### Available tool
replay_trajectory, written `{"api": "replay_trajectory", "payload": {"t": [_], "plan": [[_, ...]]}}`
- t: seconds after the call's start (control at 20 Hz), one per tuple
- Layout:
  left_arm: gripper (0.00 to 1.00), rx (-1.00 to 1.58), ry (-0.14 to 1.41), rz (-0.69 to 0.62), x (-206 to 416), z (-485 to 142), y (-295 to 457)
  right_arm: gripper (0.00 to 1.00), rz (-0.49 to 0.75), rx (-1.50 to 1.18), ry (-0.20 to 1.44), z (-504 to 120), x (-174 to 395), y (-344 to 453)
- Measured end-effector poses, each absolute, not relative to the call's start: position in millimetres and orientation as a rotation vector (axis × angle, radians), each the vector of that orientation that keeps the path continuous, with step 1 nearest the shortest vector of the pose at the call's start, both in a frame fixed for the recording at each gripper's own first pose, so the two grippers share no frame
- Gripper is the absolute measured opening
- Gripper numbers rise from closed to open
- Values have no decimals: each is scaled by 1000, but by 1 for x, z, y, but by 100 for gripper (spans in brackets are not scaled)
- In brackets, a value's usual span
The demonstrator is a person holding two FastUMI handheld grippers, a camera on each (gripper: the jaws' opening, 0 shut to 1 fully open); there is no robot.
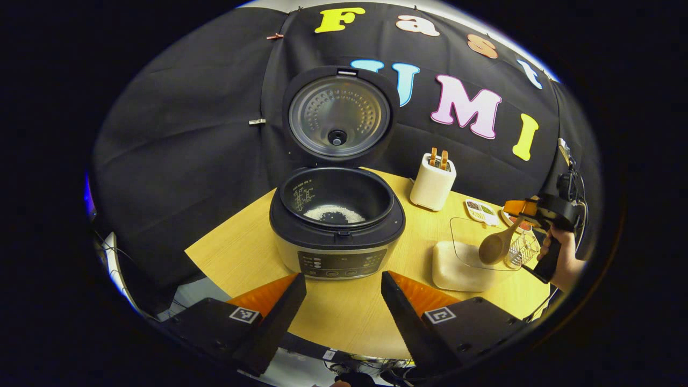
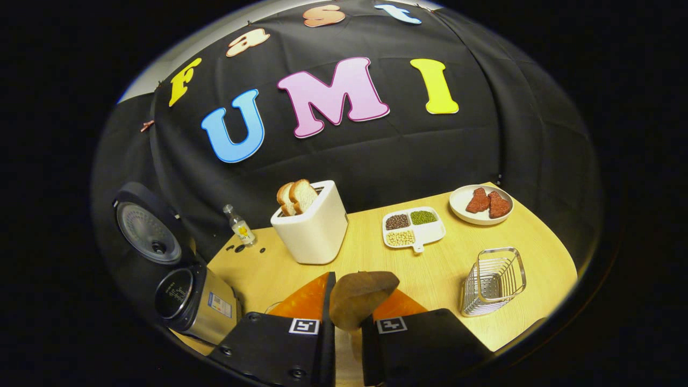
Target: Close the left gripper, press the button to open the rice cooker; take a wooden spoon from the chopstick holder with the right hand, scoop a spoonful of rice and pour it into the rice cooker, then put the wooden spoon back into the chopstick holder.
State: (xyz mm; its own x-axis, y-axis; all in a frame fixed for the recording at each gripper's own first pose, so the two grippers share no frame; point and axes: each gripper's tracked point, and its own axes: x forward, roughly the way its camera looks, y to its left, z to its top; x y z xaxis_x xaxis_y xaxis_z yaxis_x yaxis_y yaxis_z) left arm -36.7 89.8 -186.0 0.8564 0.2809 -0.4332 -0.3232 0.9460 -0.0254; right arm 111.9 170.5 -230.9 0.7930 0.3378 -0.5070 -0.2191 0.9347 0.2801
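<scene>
The rice cooker [image 1: 337, 226] stands open at the worktop's left edge, a thin layer of rice in its pot. The left gripper [image 1: 344, 293] hovers before it, fingers apart and empty. The right gripper [image 2: 348, 317] is clamped on the wooden spoon [image 2: 361, 305], its bowl held above the rice container [image 1: 462, 263] near the right front edge. The wire chopstick holder [image 2: 493, 282] stands beside it. The grip looks narrow; the spoon could twist while scooping, or spill grains crossing to the cooker.
</scene>
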Motion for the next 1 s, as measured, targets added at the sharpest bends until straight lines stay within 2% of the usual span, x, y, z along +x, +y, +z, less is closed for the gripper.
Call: {"api": "replay_trajectory", "payload": {"t": [0.3, 0.35, 0.4, 0.85, 1.0], "plan": [[95, -120, 443, 321, -38, -188, 100, 24, 297, 264, 658, -248, 84, 192], [96, -123, 442, 324, -39, -187, 102, 19, 304, 292, 684, -251, 77, 200], [95, -126, 440, 325, -41, -187, 104, 24, 308, 314, 705, -252, 71, 206], [93, -166, 434, 353, -59, -188, 125, 24, 303, 530, 862, -248, 53, 251], [96, -169, 435, 356, -64, -190, 129, 24, 276, 574, 880, -248, 56, 246]]}}
